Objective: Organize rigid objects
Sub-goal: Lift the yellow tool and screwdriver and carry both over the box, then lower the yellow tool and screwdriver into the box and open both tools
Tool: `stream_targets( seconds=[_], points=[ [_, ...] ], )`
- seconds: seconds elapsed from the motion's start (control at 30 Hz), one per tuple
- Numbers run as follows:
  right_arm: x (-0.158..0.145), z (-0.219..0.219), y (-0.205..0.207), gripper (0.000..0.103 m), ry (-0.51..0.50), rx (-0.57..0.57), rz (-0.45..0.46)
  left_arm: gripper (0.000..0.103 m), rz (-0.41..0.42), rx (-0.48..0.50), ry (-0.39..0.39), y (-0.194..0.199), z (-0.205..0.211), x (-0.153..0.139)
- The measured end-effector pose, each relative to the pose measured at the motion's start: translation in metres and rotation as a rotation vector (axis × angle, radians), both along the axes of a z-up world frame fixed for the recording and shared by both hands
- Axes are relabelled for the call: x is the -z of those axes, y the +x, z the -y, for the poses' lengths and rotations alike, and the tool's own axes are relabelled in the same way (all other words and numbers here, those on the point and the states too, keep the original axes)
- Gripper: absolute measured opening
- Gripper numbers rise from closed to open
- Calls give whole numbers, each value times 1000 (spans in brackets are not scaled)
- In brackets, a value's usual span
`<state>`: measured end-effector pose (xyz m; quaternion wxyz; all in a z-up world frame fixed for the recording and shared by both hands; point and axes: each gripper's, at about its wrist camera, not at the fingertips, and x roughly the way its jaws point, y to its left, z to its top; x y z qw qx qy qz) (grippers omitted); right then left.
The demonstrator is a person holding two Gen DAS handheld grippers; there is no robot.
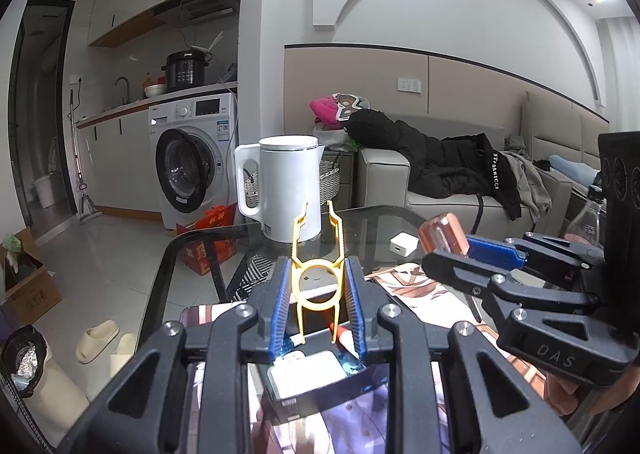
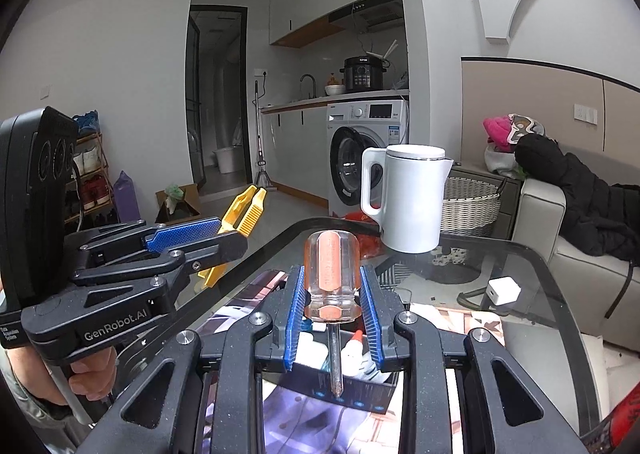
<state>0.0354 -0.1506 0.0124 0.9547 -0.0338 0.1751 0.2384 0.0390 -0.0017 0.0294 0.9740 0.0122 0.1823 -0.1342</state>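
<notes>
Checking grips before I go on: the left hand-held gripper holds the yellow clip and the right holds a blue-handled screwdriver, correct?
Not quite. The right wrist view shows the screwdriver in the right hand-held gripper has an orange and clear handle. The left hand-held gripper does hold the yellow clip.

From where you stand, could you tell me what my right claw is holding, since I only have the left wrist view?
Observer: The right claw grips a screwdriver by its clear orange handle, blade pointing down.
Operator: Thank you. Where does the blade point?
Observer: At the open black box under the claw; its tip hangs just over the box's near edge.
Operator: And how does my left claw look from there?
Observer: Side on, the left claw is shut on the yellow plastic clip, whose ribbed end sticks out past the fingertips.
</notes>
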Motion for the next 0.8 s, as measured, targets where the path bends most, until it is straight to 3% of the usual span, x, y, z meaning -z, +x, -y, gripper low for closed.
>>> stream_targets(
  seconds=[0.53, 0.8],
  points=[
    [0, 4, 48, 27, 35, 50, -49, 24, -58, -58, -29, 38, -1, 11],
    [17, -1, 67, 27, 19, 44, -126, 24, -149, -69, -22, 60, 0, 28]
  ],
)
